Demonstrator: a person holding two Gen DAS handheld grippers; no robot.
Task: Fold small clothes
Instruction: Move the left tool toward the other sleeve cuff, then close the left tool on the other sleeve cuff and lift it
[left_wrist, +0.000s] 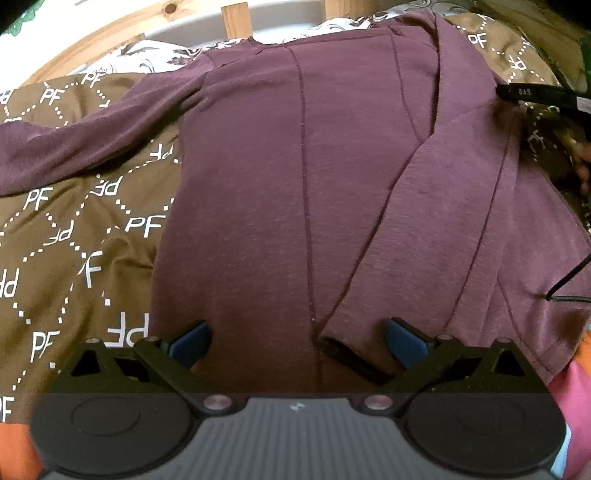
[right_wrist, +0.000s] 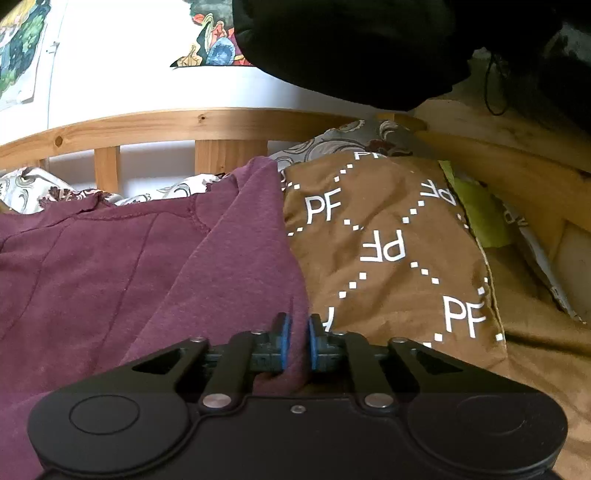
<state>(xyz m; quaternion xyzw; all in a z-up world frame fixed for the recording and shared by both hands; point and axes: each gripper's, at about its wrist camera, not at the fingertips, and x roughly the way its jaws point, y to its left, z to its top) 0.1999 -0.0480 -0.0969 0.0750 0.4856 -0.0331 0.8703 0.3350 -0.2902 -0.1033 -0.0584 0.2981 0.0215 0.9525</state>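
Maroon long-sleeve top (left_wrist: 280, 177) flat on brown PF-print bedspread (left_wrist: 74, 221), right sleeve folded across. Left claw (left_wrist: 298, 345) open; right claw (right_wrist: 296, 341) seemingly pinching top's edge.

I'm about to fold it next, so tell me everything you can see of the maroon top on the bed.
The top is a maroon, heathered knit with long sleeves and lengthwise seams down the body. It lies spread flat on the brown PF-print cover, neck end toward the wooden bed frame. One sleeve trails out sideways over the cover; the other is folded across the body, cuff near the hem. The right gripper pinches its side edge; the left gripper is open over the hem.
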